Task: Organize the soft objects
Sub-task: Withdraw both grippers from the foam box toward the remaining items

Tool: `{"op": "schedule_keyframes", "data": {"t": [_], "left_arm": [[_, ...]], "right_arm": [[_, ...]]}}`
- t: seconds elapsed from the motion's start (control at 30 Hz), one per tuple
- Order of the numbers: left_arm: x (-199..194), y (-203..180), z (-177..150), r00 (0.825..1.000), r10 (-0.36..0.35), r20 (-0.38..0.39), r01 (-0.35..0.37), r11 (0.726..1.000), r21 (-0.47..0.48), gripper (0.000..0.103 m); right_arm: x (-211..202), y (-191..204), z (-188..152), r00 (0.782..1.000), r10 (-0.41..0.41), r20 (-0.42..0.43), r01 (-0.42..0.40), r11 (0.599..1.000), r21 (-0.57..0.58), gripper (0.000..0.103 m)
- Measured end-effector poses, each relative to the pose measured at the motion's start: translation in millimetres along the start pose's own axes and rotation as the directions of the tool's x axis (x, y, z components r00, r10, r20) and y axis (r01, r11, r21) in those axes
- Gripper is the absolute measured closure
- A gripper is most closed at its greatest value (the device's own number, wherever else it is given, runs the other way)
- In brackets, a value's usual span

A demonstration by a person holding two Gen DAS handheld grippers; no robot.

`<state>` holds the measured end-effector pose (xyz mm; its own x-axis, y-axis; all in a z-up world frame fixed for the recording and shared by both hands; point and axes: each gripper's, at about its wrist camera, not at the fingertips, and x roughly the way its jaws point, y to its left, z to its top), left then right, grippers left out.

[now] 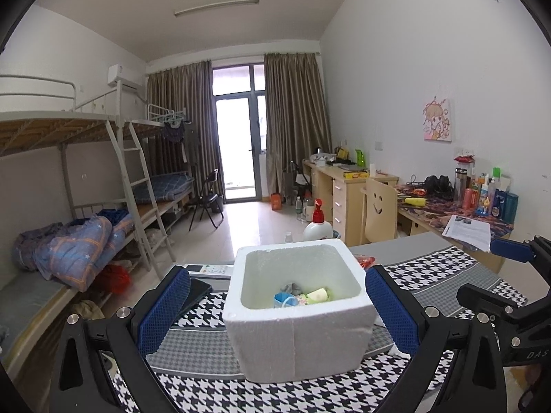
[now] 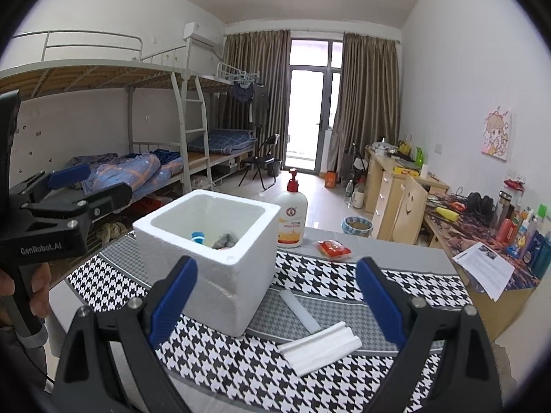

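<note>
Hovering with both grippers' blue pads spread wide, left gripper straddling the foam box already holding soft items, right gripper likely reaching next for the folded white cloth lying beside it.

Both our cams sit low over the table, facing down the room toward the balcony door. Our left one looks straight at the foam box, close up. Our right one sits a bit further right, box off to its left. Both share box, houndstooth cloth, bunks.
</note>
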<state>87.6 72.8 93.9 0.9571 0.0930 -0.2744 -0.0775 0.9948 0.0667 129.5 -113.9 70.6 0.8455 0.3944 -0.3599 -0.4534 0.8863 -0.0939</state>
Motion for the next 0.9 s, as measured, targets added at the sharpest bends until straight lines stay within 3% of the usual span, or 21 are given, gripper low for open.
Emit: {"op": "schedule_keyframes", "data": {"t": [0.6,0.9], "left_arm": [[-73.8,-26.1,-28.2,0.998,-0.036,0.06,0.034,0.999,0.036,0.001],[-80.5,-30.5,-37.4,0.997,-0.049,0.066,0.046,0.998,0.038,0.001]], "right_arm": [[-75.4,15.8,-39.0,0.998,-0.029,0.061,0.028,1.0,0.012,0.006],[-88.5,12.8,-49.3,0.995,-0.048,0.085,0.047,0.999,0.015,0.003]]}}
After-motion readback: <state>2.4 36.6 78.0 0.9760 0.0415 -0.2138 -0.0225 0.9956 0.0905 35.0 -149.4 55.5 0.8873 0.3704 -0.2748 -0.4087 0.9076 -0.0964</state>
